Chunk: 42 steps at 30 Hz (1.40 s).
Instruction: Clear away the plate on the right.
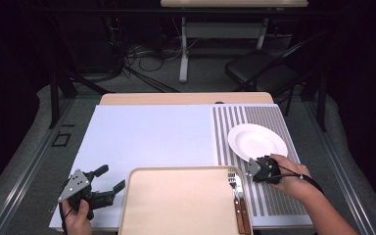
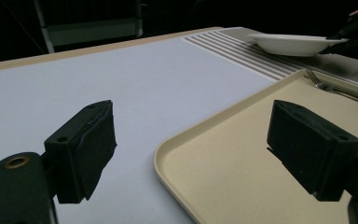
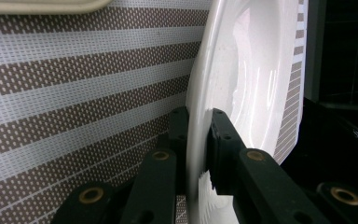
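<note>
The right gripper [image 1: 254, 167] has its jaws pinched on the near rim of the white plate [image 1: 257, 141], one pad above the rim and one beneath, as the right gripper view shows with the rim [image 3: 196, 140] sandwiched between them. The plate sits on the striped placemat [image 1: 269, 196], just beyond the right far corner of the beige tray [image 1: 181, 205], which already carries a fork [image 1: 233, 183] and a brown-handled knife [image 1: 245, 215] along its right edge. The step in hand looks like carrying the plate onto the tray. To do it well, keep the pinch firm and the wrist level so the plate does not droop from its single hold, lift it clear of the tray's raised lip, and set it left of the cutlery. The left gripper [image 1: 108, 182] waits with jaws wide apart, holding nothing, just off the tray's left edge, ready to steady the tray.
</note>
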Tool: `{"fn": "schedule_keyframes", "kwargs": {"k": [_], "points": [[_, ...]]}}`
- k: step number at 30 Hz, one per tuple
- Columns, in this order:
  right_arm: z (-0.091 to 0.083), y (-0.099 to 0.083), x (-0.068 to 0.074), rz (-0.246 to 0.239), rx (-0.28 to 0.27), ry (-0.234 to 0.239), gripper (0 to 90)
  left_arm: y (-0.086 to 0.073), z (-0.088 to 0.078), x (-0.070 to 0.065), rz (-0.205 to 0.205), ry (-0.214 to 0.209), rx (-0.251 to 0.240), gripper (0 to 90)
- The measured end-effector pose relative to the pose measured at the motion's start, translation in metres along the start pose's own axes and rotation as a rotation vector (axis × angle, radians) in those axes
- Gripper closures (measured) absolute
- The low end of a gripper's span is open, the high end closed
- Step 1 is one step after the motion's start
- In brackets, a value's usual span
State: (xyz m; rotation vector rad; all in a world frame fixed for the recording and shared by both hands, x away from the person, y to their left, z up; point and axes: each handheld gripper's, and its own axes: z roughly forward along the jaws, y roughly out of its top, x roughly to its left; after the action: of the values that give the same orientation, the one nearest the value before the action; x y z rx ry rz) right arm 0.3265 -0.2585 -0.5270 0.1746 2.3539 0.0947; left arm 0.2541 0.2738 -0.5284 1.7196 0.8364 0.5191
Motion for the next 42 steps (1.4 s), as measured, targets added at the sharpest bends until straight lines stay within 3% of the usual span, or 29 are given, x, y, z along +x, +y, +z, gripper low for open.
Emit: {"fn": "schedule_keyframes", "kwargs": {"k": [8, 13, 21, 36, 42], "points": [[-0.005, 0.0, 0.0, 0.006, 0.004, 0.007, 82.0, 0.0, 0.0, 0.0, -0.001, 0.001, 0.001, 15.5], [-0.01, 0.001, 0.003, -0.011, -0.023, -0.01, 82.1, 0.0, 0.001, 0.0, -0.001, 0.001, 0.003, 15.5], [-0.022, 0.006, 0.011, -0.068, -0.041, -0.04, 81.9, 0.0, 0.001, 0.0, -0.005, 0.0, 0.002, 15.5], [-0.06, 0.021, 0.027, -0.178, -0.12, -0.107, 81.2, 0.0, 0.001, 0.0, -0.004, 0.002, 0.003, 15.5], [-0.075, 0.032, 0.036, -0.201, -0.162, -0.121, 81.1, 0.0, 0.001, 0.0, -0.003, 0.001, 0.004, 15.5]]}}
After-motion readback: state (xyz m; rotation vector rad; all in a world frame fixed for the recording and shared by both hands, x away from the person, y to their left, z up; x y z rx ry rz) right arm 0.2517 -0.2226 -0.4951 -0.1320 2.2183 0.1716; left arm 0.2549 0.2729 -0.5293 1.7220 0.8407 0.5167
